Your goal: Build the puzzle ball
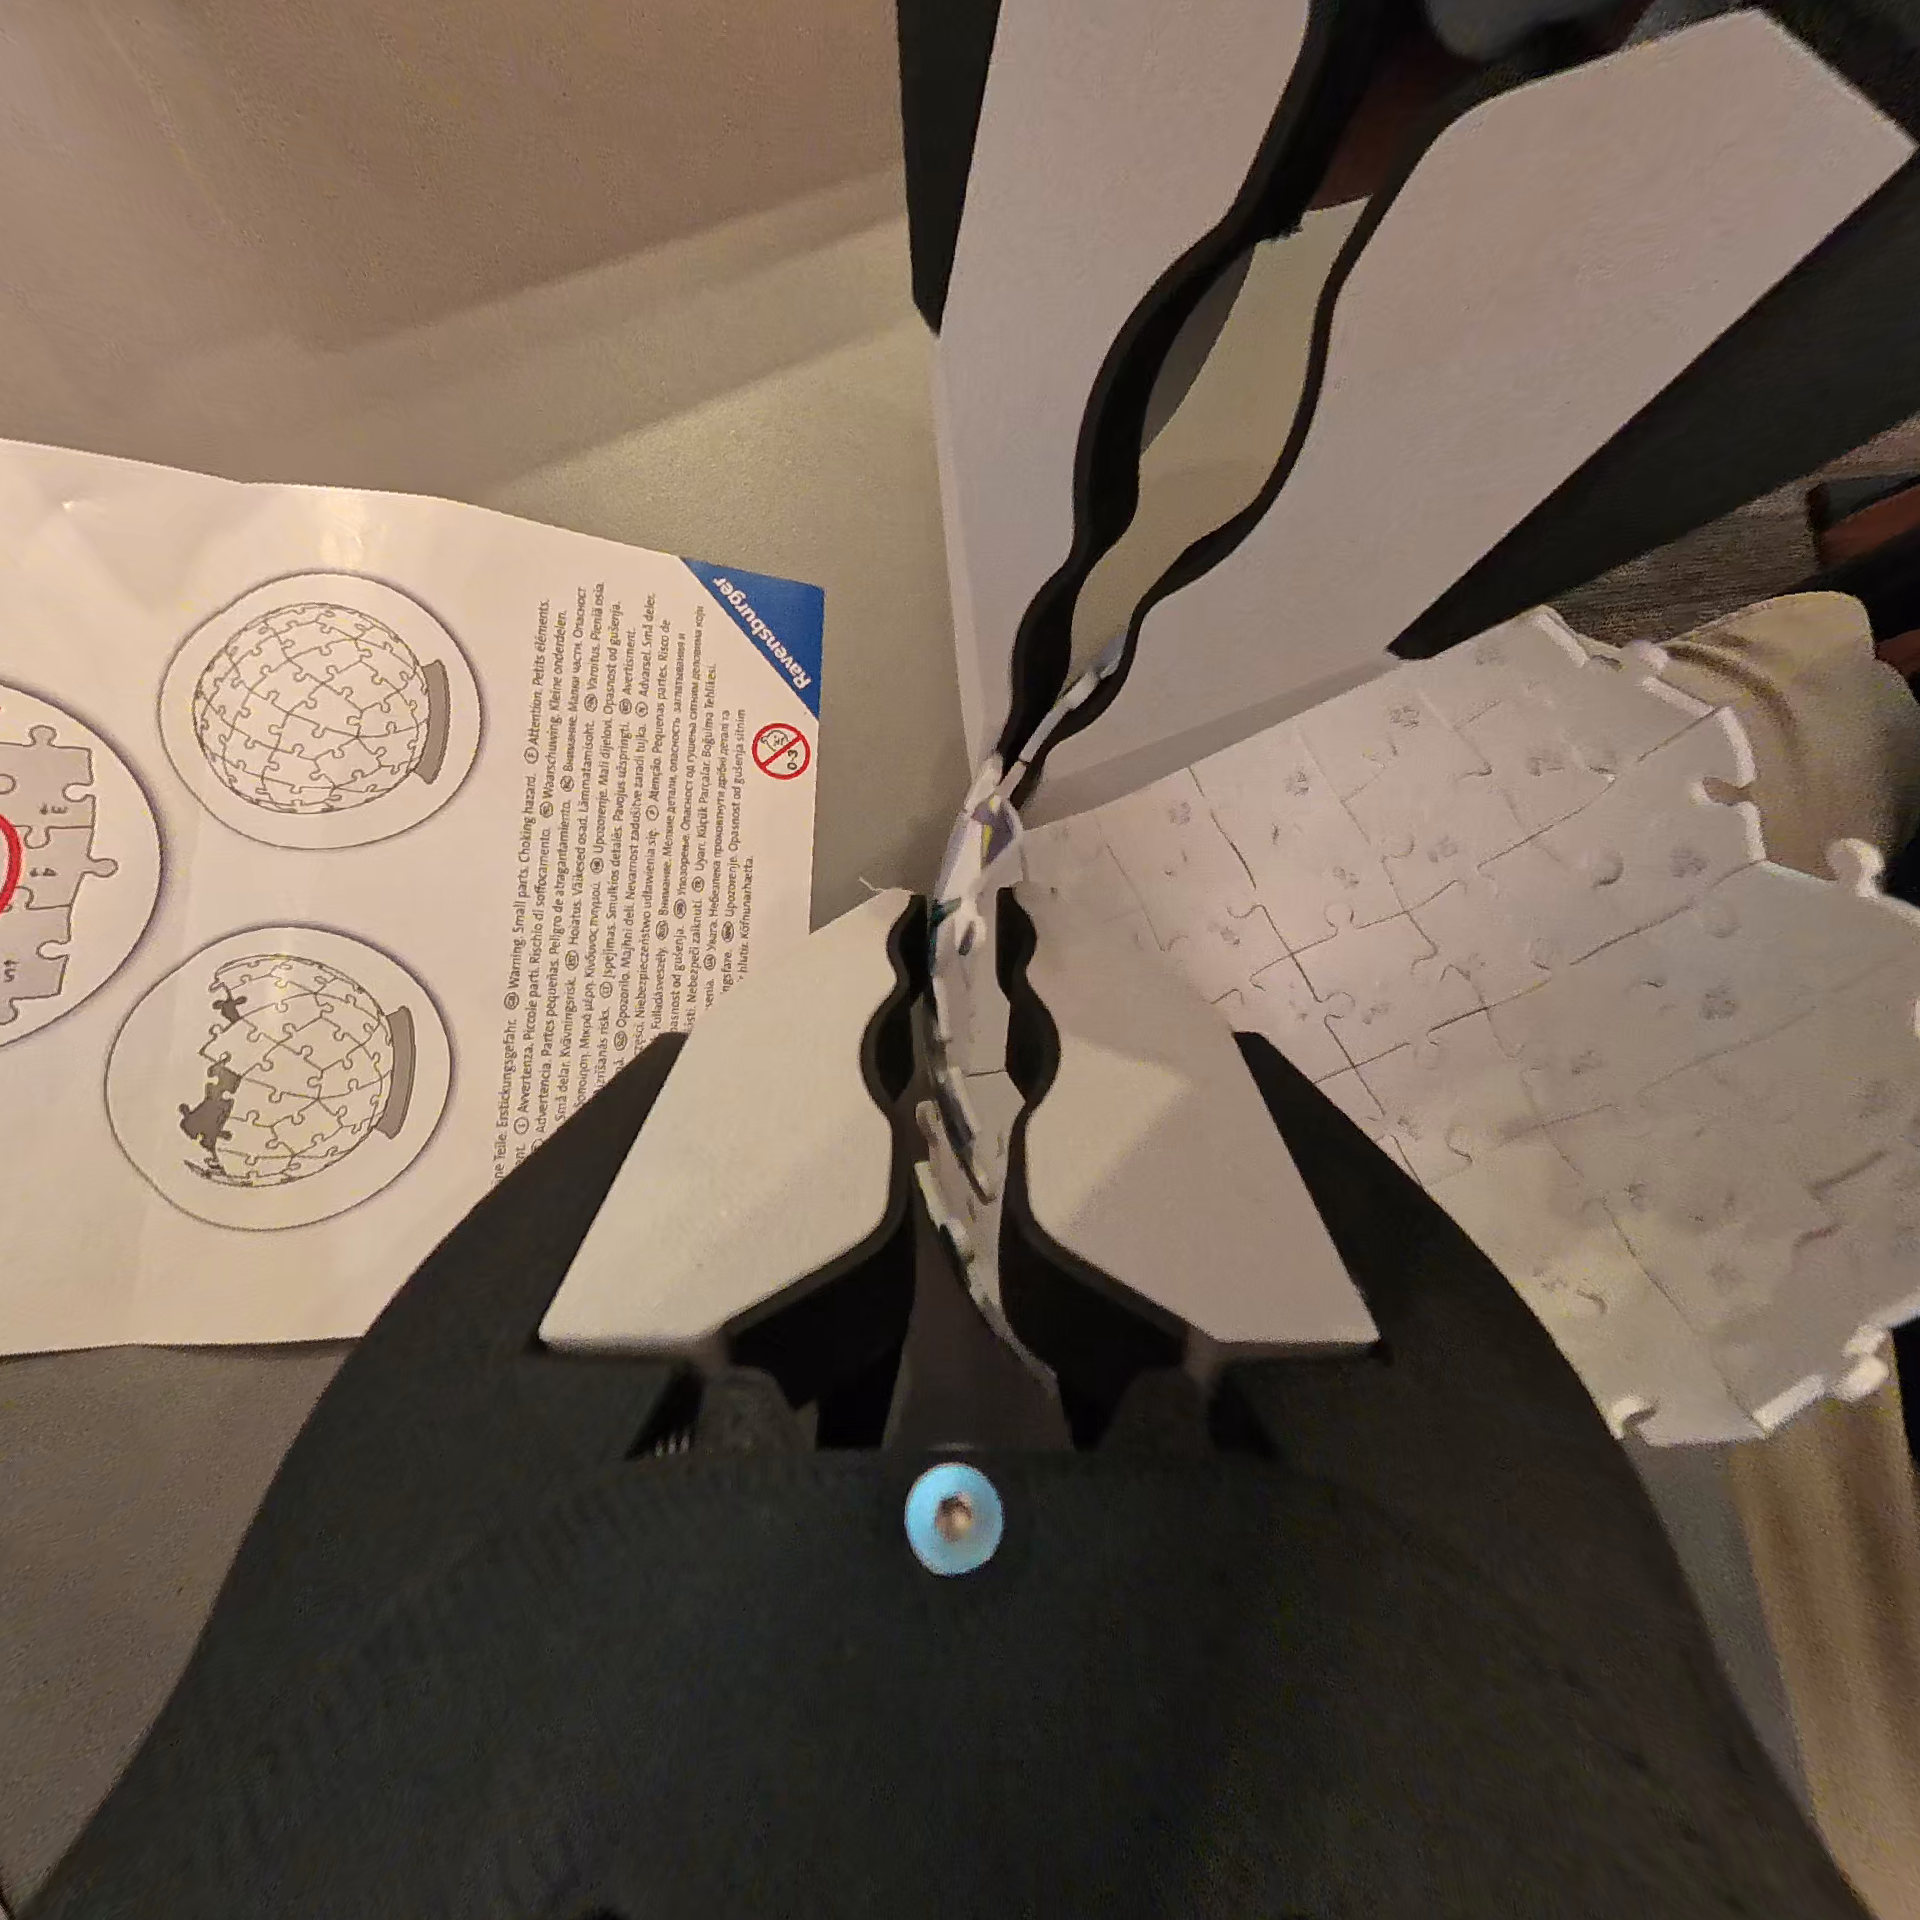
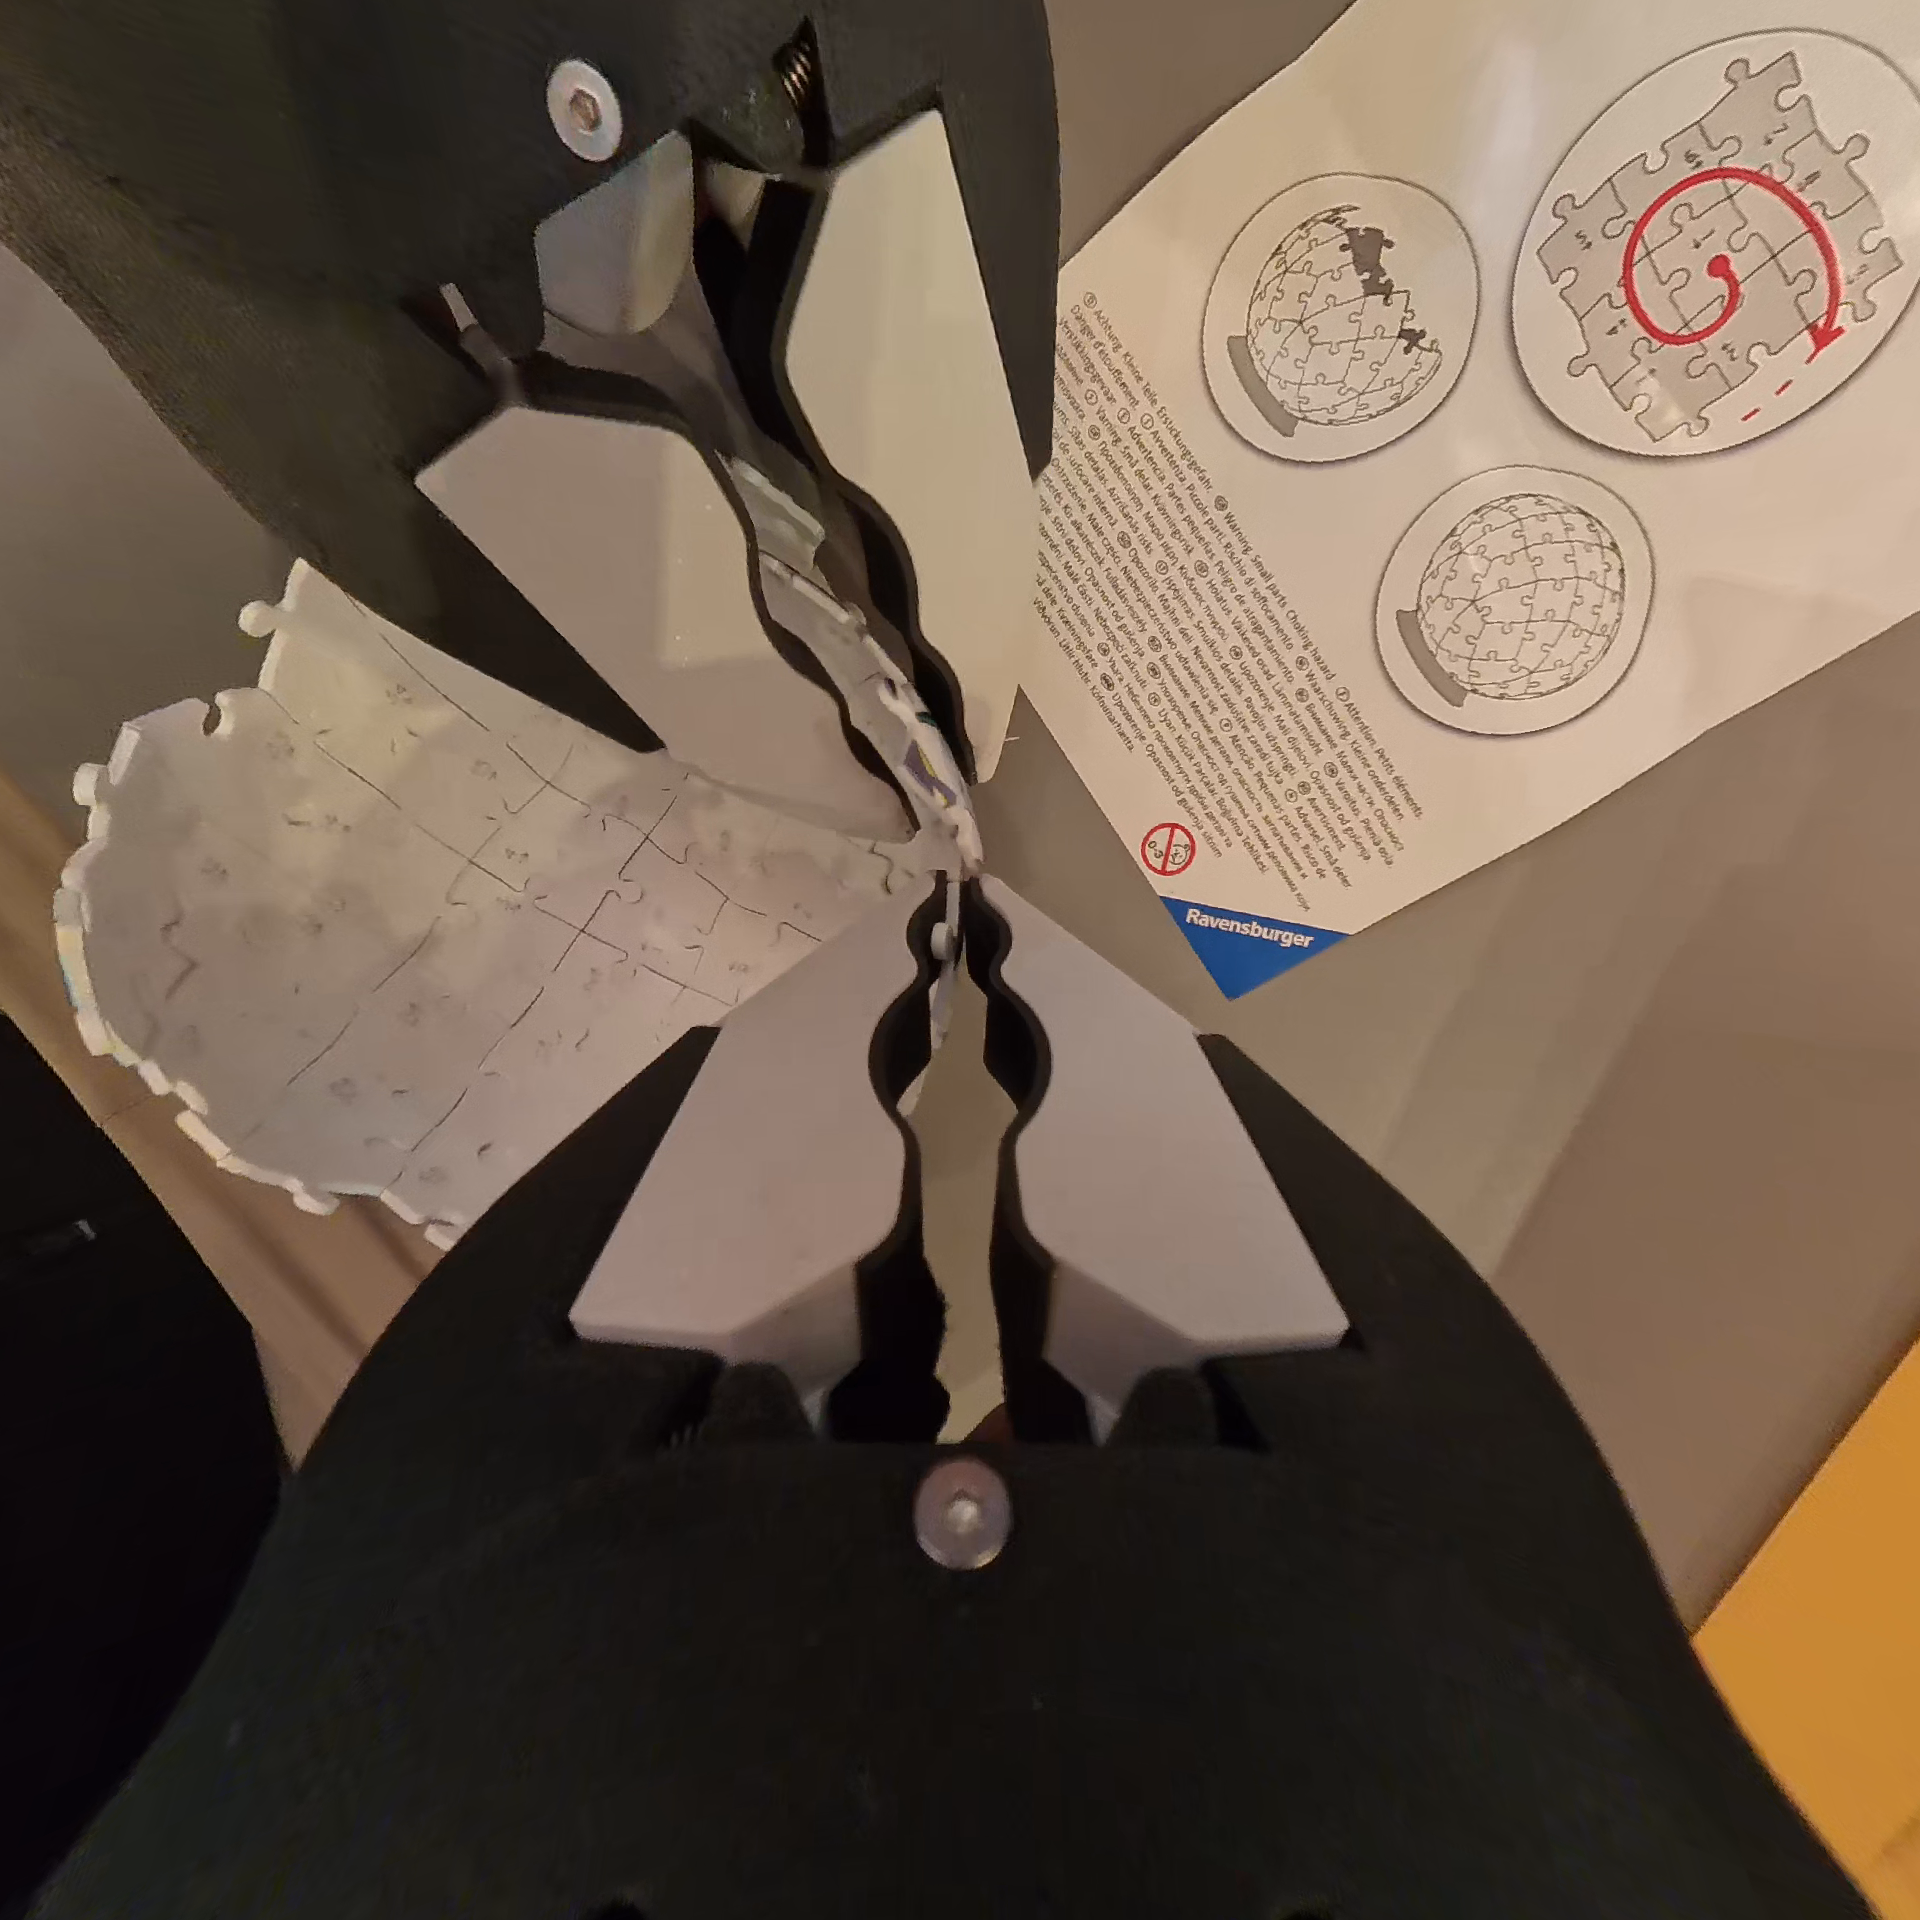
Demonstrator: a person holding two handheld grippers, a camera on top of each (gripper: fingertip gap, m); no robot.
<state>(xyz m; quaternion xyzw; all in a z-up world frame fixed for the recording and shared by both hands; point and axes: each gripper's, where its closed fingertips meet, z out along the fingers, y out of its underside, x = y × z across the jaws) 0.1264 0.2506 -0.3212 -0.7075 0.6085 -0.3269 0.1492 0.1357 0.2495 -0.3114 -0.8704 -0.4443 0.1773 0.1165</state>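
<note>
The part-built puzzle ball (image 1: 1455,987) is a curved white shell of joined pieces, seen from its inner side, held in the air. My left gripper (image 1: 961,914) is shut on the shell's rim, and the rim runs down between its fingers. My right gripper (image 1: 1023,769) comes in from above, tip to tip with the left. In the right wrist view my right gripper (image 2: 956,904) is shut on a small puzzle piece (image 2: 943,940) at the rim of the shell (image 2: 364,935). The left gripper (image 2: 961,790) reaches in from the upper left there.
A white instruction sheet (image 1: 416,883) with ball drawings lies flat on the grey table (image 1: 416,312); it also shows in the right wrist view (image 2: 1455,520). A yellow surface (image 2: 1818,1610) sits at the lower right. A wood-coloured floor (image 2: 312,1247) shows below the shell. The grippers are tip to tip, or close to it.
</note>
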